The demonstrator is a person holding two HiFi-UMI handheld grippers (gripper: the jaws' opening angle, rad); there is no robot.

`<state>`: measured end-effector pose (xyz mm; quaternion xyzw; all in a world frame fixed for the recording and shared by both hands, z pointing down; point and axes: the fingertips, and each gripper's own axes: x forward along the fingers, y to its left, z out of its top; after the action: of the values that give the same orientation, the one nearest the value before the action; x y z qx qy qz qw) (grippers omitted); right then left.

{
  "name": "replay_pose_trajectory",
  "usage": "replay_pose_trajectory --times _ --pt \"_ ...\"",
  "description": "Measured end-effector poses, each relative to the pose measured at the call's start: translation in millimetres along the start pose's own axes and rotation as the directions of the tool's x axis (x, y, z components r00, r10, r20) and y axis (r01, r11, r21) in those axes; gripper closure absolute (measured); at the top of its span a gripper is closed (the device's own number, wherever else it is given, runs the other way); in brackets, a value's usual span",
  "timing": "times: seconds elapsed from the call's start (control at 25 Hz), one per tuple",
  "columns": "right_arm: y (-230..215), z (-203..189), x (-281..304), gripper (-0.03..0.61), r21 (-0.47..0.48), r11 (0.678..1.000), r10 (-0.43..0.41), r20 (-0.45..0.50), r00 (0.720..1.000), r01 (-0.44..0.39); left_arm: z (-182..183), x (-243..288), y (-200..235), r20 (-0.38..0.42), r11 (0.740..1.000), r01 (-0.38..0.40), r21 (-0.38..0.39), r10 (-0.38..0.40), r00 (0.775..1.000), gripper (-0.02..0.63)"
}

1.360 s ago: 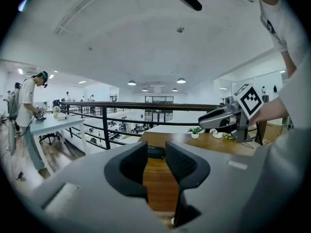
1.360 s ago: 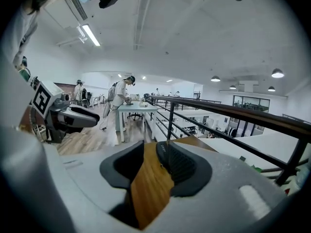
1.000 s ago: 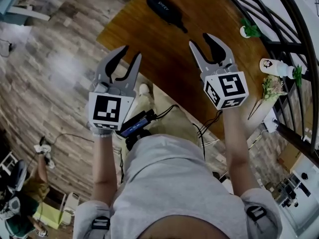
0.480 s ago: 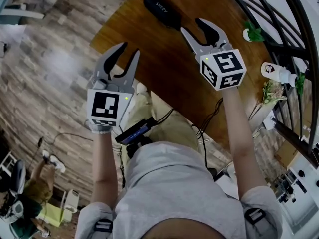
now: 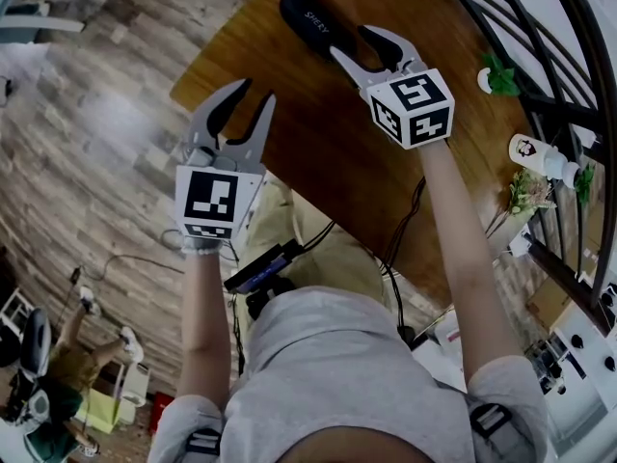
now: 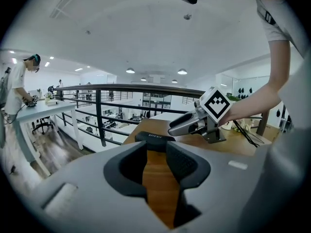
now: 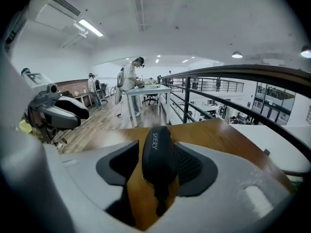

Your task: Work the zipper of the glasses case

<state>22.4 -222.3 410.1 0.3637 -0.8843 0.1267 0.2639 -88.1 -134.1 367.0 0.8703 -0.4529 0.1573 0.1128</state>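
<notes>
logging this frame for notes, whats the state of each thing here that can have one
glasses case: looks closed, lying flat on the table
left gripper: jaws apart, nothing between them
right gripper: jaws opening, near end of the glasses case between them, not clamped

r gripper [image 7: 156,173] jaws opening w/ black glasses case [image 7: 156,152] between them, on wood table [image 7: 218,132].

The counter [image 5: 318,152] lies bare from its near edge up to the glasses case [image 5: 313,24] at the far end. Along its right side a plant [image 5: 496,75], a bottle [image 5: 538,149] and the railing [image 6: 99,118] block passage.
</notes>
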Motion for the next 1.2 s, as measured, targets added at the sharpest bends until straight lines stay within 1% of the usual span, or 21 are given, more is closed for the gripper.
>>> replay_pose_trajectory --times 0.28,0.44,0.56,0.8,1.0,1.2 --pt "-4.7 -5.8 27.6 0.354 0.032 0.998 0.045 -0.011 0.999 -0.044 -8.3 15.0 -2.8 -0.028 1.000 0.009 0.002 -0.009 1.000 0.489" --pt "-6.2 -10.3 40.0 0.332 0.051 0.996 0.073 -0.021 0.997 -0.072 -11.4 21.4 -6.4 -0.040 1.000 0.016 0.002 -0.016 0.999 0.489" --pt "-6.4 -15.2 45.9 0.340 0.070 0.992 0.106 -0.039 0.994 -0.104 -13.8 26.8 -10.0 -0.052 1.000 0.023 0.005 -0.022 0.998 0.488" --pt "-10.2 -12.4 48.9 0.342 0.167 0.970 0.187 -0.035 0.982 -0.179 -19.7 41.0 -14.6 -0.086 1.000 0.027 0.009 -0.026 0.996 0.485" --pt "-13.7 -12.1 49.1 0.341 0.200 0.956 0.226 -0.044 0.973 -0.213 -27.4 62.1 -25.3 -0.124 0.998 0.051 0.032 -0.047 0.991 0.479" --pt "-12.1 -9.7 51.7 0.341 0.232 0.943 0.257 -0.053 0.965 -0.238 -28.3 86.5 -29.5 -0.157 0.999 0.035 0.040 -0.028 0.987 0.469"
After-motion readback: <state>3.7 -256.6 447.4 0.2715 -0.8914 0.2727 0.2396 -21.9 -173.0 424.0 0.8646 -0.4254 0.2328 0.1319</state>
